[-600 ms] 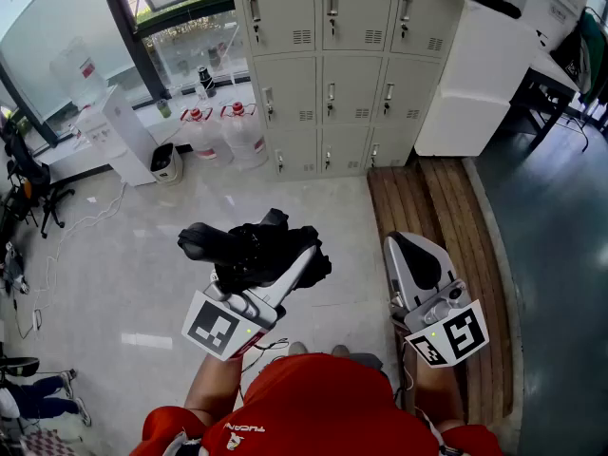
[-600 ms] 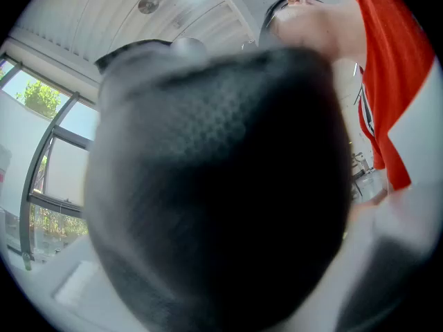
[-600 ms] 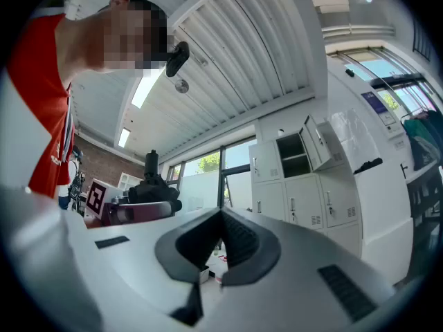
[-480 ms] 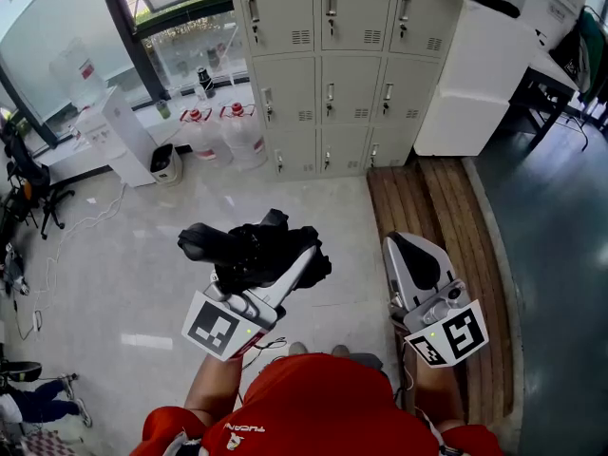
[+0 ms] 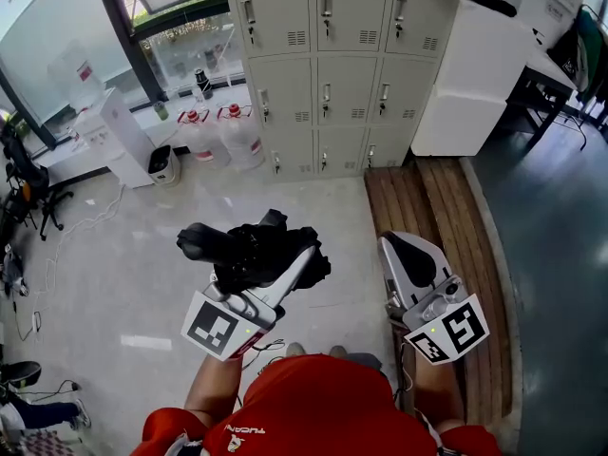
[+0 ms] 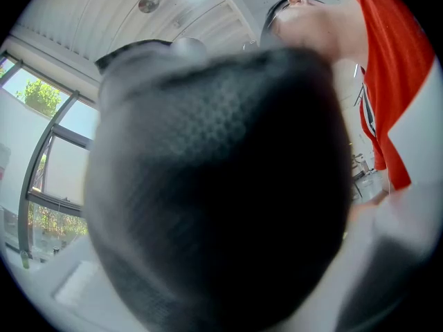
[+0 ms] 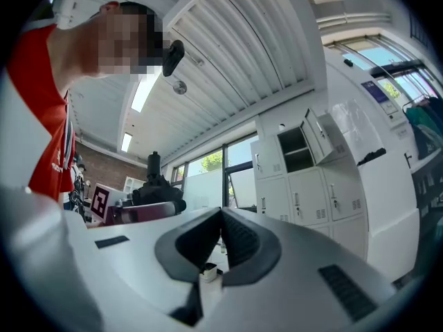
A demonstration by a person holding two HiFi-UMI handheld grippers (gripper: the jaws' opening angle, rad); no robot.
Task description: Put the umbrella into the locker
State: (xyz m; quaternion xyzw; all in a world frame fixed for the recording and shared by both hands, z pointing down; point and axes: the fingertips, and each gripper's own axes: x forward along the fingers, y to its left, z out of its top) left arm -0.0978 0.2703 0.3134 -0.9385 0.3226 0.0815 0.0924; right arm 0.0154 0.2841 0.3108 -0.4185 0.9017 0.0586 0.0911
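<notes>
2 grippers: both are held out ahead of the person's red shirt [image 5: 313, 407], side by side and apart, tilted slightly up toward the lockers.
Left gripper [image 5: 275, 275]: the forearm reaches straight ahead with the marker cube nearest the body; the jaws are clamped on the umbrella.
Umbrella [image 5: 249, 250]: black and folded, it lies crosswise in the left gripper over the pale floor [image 5: 142, 245], well short of the lockers; its dark fabric fills the left gripper view.
Right gripper [image 5: 404, 247]: it hangs over the wooden platform [image 5: 432, 217]; the jaws are pressed together with nothing between them.
Lockers [image 5: 323, 74]: a cream bank 3 columns wide; every door in the head view is closed.
Open locker [image 7: 296, 147]: it sits in an upper row with its door swung out; the interior is dark and its contents cannot be told.
Water jugs [image 5: 242, 136]: 2 stand on the floor just left of the lockers.
</notes>
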